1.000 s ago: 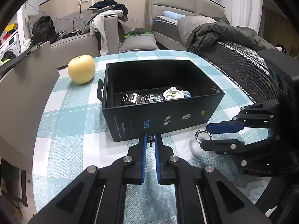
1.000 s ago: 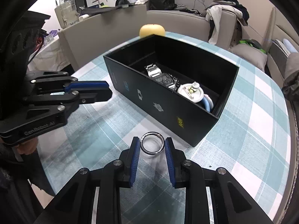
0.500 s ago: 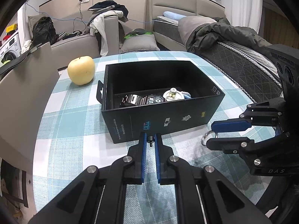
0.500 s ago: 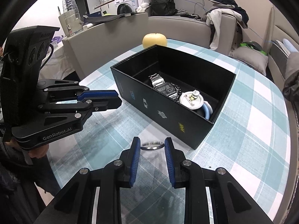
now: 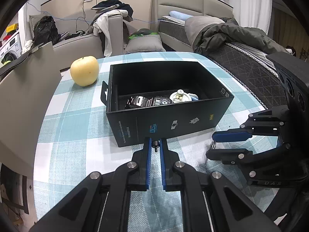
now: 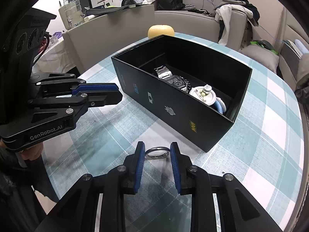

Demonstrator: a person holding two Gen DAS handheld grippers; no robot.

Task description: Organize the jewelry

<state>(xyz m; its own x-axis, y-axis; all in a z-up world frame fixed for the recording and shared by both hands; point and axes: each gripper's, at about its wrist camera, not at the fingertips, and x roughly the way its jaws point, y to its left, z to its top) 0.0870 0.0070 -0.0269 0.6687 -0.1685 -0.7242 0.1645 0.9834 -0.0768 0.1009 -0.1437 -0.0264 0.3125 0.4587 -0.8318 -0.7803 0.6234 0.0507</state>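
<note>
The left gripper (image 5: 155, 145) pinched a small stud (image 5: 155, 144) before the black box (image 5: 173, 123); the right gripper (image 5: 212, 144) gripped a metal ring (image 5: 211, 145).

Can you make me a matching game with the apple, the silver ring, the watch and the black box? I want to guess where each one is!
Things:
1. apple
2. silver ring
3. watch
4. black box

Places:
A. lying inside the box
B. between the right gripper's jaws
C. on the checked tablecloth, open on top
D. on the table behind the box

Pairs: 1-D, 2-B, 3-A, 4-C
</note>
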